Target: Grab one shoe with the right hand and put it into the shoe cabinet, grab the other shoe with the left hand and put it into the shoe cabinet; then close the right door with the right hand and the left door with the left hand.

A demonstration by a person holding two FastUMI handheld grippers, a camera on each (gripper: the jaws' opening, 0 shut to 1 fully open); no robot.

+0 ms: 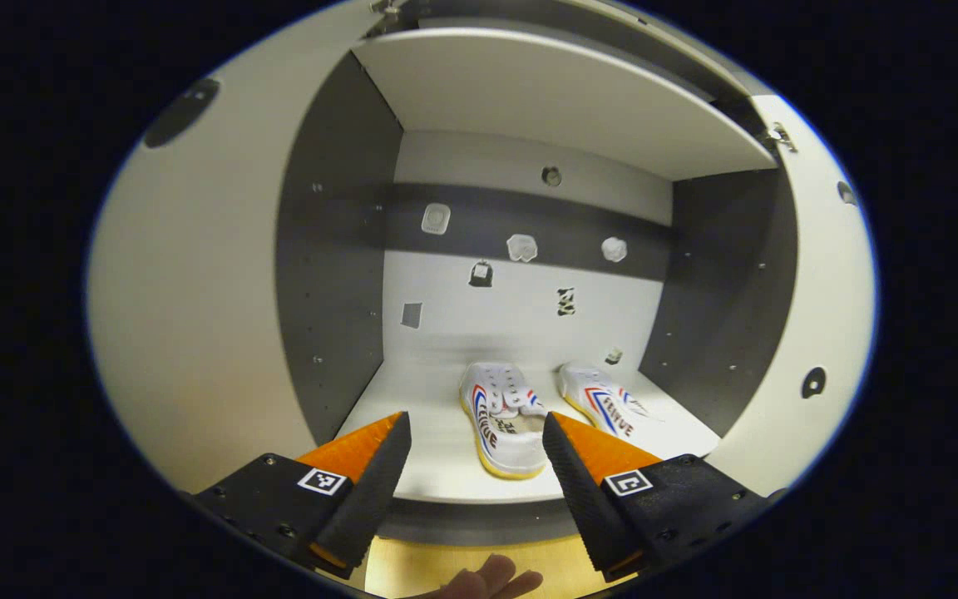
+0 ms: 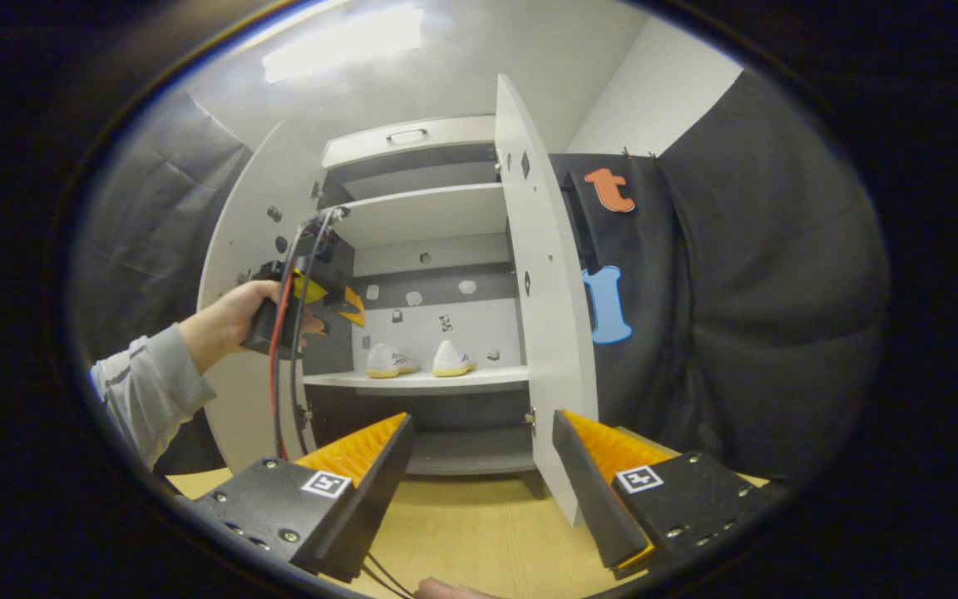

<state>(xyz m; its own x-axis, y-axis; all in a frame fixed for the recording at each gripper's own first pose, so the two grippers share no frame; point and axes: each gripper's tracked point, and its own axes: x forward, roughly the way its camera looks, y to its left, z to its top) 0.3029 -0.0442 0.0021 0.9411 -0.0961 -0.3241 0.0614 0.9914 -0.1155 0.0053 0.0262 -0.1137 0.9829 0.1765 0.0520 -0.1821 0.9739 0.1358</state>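
Observation:
Two white shoes with red and blue stripes lie side by side on a cabinet shelf: one shoe (image 1: 500,420) nearer the middle, the other shoe (image 1: 604,401) to its right. In the left gripper view my left gripper (image 1: 475,453) hangs open just in front of that shelf, nothing between its fingers. The right gripper view shows the same pair of shoes (image 2: 417,359) farther off, with the left gripper (image 2: 325,291) held by a hand near the left door (image 2: 250,274). My right gripper (image 2: 483,453) stands open and empty, back from the cabinet, beside the open right door (image 2: 545,299).
Both white doors stand wide open, the left door (image 1: 188,316) and the right door (image 1: 820,308) flanking the shelf. Another shelf (image 1: 545,91) lies above the shoes, and a lower compartment (image 2: 462,449) lies below. The floor (image 2: 462,524) is light wood. Black cloth hangs to the right.

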